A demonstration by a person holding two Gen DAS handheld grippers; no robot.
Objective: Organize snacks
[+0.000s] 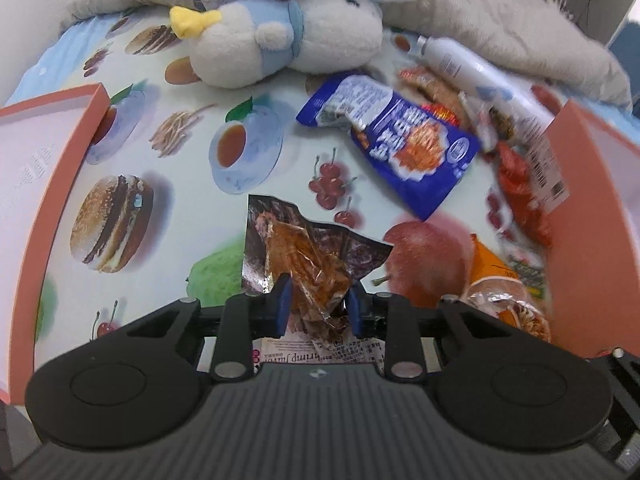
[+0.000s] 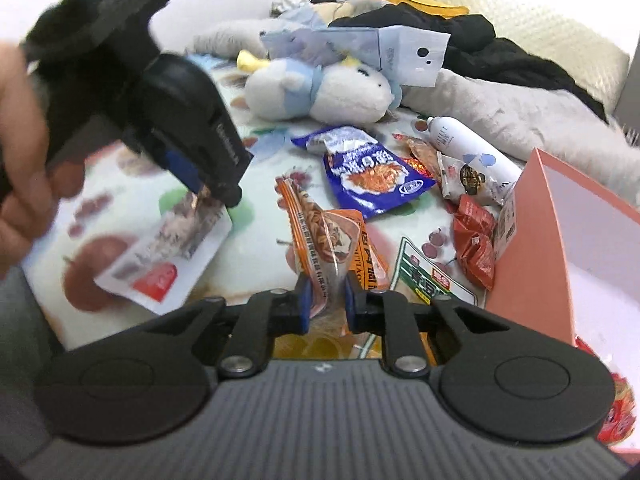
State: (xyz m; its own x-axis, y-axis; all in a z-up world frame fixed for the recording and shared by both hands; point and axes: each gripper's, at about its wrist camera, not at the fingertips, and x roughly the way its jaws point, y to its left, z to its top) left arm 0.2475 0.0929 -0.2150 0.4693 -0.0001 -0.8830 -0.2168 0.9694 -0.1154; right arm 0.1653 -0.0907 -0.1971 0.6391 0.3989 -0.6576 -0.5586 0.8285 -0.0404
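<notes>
Both grippers clamp crinkly snack packets above a food-printed cloth.

The left gripper (image 1: 318,300) has its blue-padded jaws clenched on a dark foil packet (image 1: 304,256) with a clear window showing orange-brown pieces; only the right wrist view shows that packet's white and red lower part (image 2: 160,256) hanging blurred under the gripper, and the person's hand (image 2: 20,152) behind it. The right gripper (image 2: 326,300) has its jaws clenched on an orange noodle-print packet (image 2: 320,236). On the glossy cloth (image 1: 180,208) lie a blue snack bag (image 1: 404,140), a fuzzy plush toy (image 1: 280,40) and a smooth white spray bottle (image 2: 468,144). Salmon-pink cardboard boxes stand at the left (image 1: 64,168) and right (image 2: 532,232).
</notes>
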